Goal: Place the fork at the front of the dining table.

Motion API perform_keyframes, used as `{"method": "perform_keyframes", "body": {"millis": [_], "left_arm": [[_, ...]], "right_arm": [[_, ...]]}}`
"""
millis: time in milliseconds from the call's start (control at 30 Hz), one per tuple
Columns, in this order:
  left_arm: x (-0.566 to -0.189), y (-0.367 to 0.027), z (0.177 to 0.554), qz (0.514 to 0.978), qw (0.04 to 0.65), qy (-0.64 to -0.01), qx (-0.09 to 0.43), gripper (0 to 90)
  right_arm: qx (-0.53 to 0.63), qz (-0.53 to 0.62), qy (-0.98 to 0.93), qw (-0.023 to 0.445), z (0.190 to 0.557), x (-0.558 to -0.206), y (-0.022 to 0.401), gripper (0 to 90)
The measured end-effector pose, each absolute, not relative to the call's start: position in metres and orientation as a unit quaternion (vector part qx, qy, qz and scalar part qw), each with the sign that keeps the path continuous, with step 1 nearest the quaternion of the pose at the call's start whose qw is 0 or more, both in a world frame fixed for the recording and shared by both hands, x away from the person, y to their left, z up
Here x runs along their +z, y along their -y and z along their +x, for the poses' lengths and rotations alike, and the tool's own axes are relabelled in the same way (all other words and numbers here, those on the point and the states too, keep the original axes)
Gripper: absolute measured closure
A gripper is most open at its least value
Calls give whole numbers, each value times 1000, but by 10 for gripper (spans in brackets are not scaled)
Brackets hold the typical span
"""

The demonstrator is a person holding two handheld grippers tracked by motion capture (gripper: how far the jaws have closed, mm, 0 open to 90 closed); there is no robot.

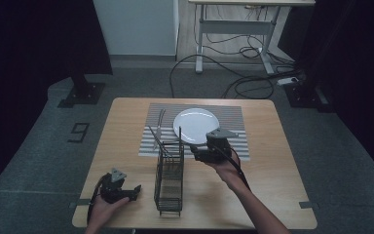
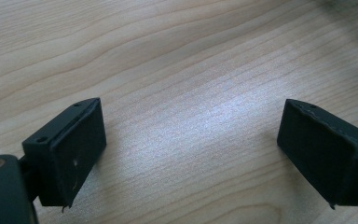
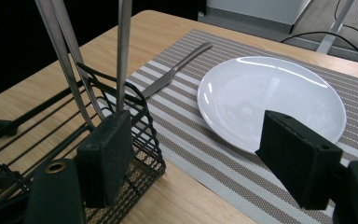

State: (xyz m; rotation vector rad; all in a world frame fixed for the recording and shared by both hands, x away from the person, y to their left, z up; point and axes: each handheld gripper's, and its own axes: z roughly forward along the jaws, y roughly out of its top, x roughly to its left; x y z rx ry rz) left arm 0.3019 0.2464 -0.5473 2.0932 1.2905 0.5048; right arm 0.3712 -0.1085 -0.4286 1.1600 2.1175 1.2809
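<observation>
A black wire cutlery basket [image 1: 169, 181] [image 3: 121, 105] stands on the wooden table, just in front of a striped placemat [image 1: 233, 117] [image 3: 200, 154]. Long metal utensil handles [image 1: 155, 135] [image 3: 122, 51] rise from its far end. On the mat lie a white plate [image 1: 196, 125] [image 3: 270, 95] and, to its left, a knife [image 1: 160, 119] [image 3: 175, 70]. My right gripper [image 1: 199, 152] [image 3: 200, 158] is open beside the basket's far end; its left jaw is close to a handle and nothing sits between the jaws. My left gripper [image 1: 134, 191] [image 2: 191, 149] is open over bare wood, left of the basket.
The table [image 1: 272, 195] has bare wood to the right of the basket and along its front edge. Beyond it are grey floor, loose cables [image 1: 253, 85] and a desk frame [image 1: 233, 29]. Dark curtains flank both sides.
</observation>
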Motion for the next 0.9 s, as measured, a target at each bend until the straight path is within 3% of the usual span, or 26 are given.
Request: {"method": "perform_keyframes", "body": {"millis": [600,900], "left_arm": [[-547,-247,302,793,310,-488,191,78],[-547,-246,302,793,310,-488,191,78]], "right_arm": [[477,409,-752,201,377,-426,88,291],[475,399,-758,202,381,-424,76,351]]}}
